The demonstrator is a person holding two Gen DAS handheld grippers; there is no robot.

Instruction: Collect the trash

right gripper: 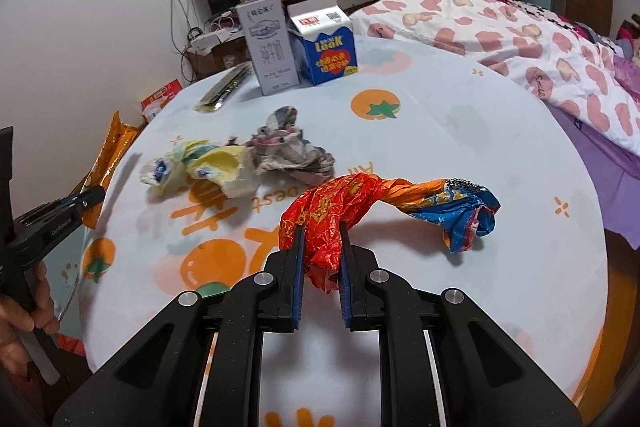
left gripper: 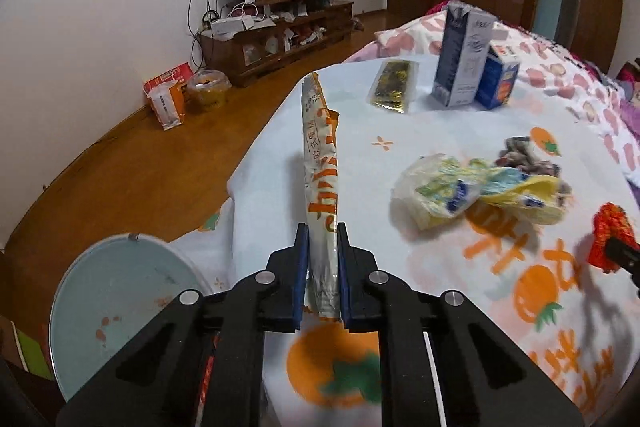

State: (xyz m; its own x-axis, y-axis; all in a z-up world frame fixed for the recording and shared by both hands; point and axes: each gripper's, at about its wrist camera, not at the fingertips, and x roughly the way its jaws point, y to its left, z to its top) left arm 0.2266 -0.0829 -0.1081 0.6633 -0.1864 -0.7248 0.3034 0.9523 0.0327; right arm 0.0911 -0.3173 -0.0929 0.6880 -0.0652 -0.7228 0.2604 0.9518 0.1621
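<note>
Gripping Wrappers at Both Ends of the Round Table

Clenching a long, stiff snack wrapper between its blue-padded jaws, the left gripper held it at the centre of the left wrist view, the white and orange foil standing up out of the jaws, its torn top near the upper middle of the frame. The right gripper was clamped on a crinkled red plastic bag, twisted like a rope, whose blue far end lay on the tablecloth at right of centre.

That cloth was smooth, pale blue, printed with orange fruit. On it, toward the centre left of the right wrist view, lay a crumpled yellow and white plastic wrapper touching a wadded grey rag-like wrapper. Toward the top stood a tall grey carton just beside a shorter blue milk carton, with a flat gold packet lying to their left.

Only the left wrist view showed a round, pale blue bin at lower left, below the table edge, and the wooden floor. Only the right wrist view showed the carton fronts, the full length of the red bag, and, at the left edge, the left gripper from the side with the person's hand beneath it
</note>
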